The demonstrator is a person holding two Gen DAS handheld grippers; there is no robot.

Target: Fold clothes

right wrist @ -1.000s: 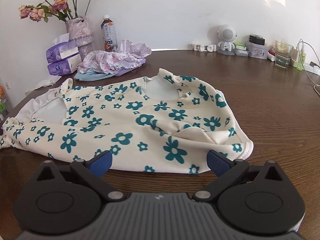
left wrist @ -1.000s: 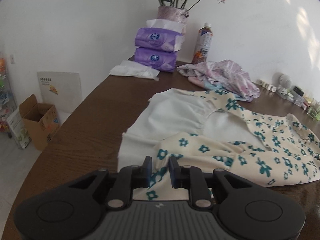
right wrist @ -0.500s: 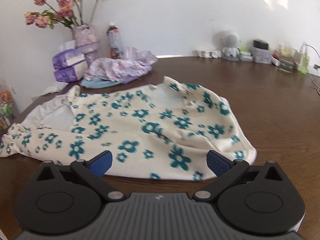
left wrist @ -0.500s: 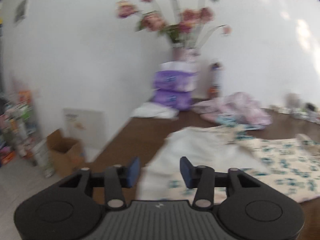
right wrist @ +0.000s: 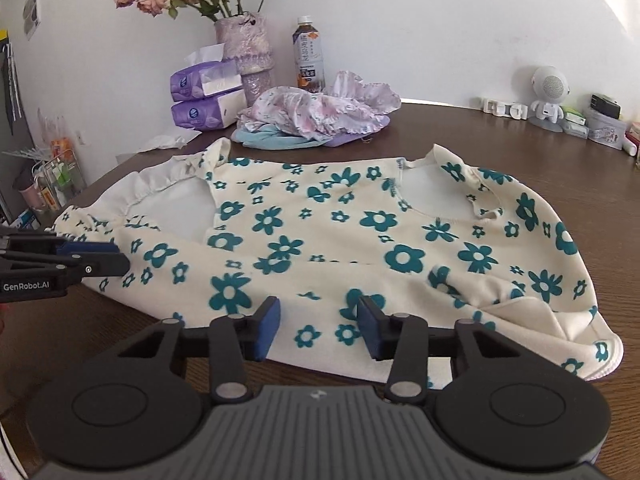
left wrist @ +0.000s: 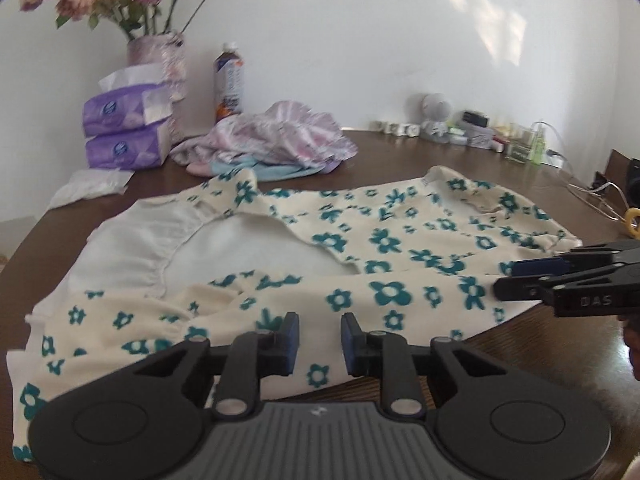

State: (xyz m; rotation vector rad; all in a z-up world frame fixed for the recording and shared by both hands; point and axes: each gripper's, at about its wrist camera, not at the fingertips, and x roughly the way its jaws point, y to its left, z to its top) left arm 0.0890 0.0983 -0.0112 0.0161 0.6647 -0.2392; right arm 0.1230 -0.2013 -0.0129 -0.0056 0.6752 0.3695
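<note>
Fingers of left gripper (left wrist: 319, 338) and right gripper (right wrist: 319, 328) — parted, empty — above floral dress (right wrist: 328, 240).

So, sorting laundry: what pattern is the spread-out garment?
Cream garment with teal flowers; right wrist view.

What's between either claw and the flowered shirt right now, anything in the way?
Nothing visible. The left claw and right claw are both open at the near edge of the flowered shirt. The pink clothes pile lies beyond it.
</note>
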